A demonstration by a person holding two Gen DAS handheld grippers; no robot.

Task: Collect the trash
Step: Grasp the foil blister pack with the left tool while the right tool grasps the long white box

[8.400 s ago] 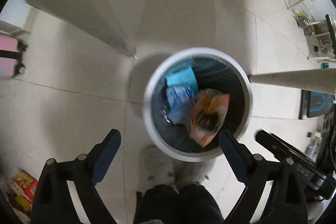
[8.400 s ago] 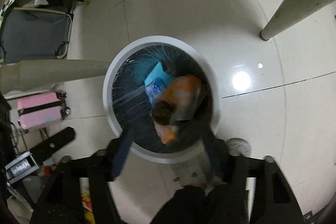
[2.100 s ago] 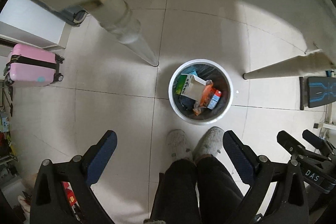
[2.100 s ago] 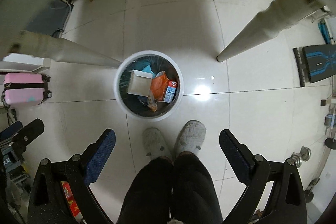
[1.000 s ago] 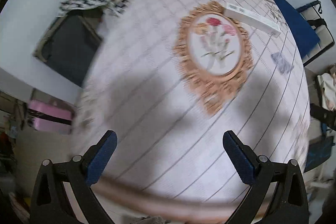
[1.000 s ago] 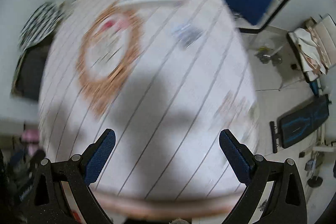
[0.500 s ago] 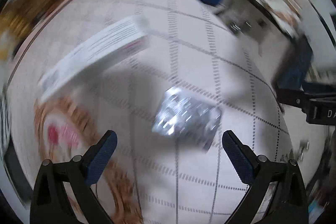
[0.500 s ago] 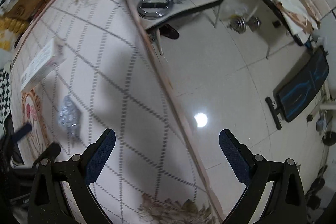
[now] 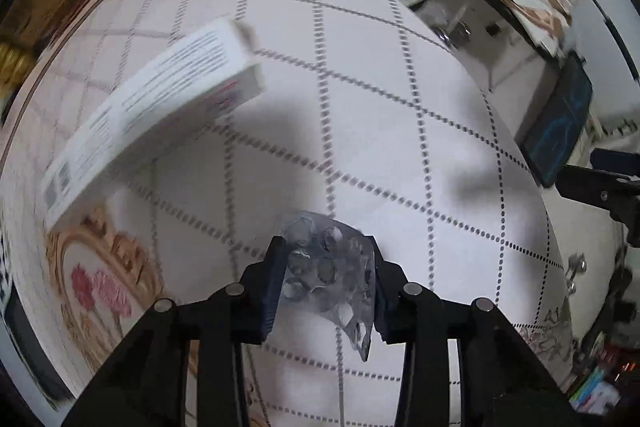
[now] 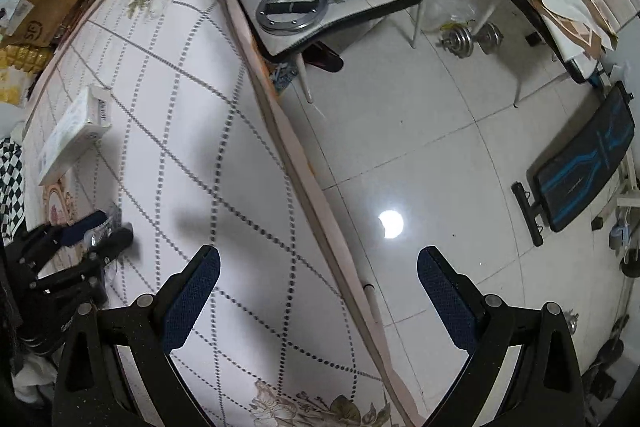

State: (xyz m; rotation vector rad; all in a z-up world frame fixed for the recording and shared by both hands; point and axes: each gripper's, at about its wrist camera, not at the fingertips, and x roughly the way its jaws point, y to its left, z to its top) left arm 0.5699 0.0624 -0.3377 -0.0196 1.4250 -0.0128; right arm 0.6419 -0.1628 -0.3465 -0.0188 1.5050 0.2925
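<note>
My left tool (image 9: 326, 269) is clamped on the blister pack (image 9: 328, 275), lifted just clear of the worktop (image 9: 400, 107), near side of the box (image 9: 152, 111). My right tool (image 10: 318, 283) hangs agape, empty, over the worktop's edge, farther from the box.

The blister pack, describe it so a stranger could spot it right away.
On the quilted tablecloth, below the long white box, the left gripper has its jaws closed on the blister pack. It is small, silvery, crinkled and bubbled.
</note>
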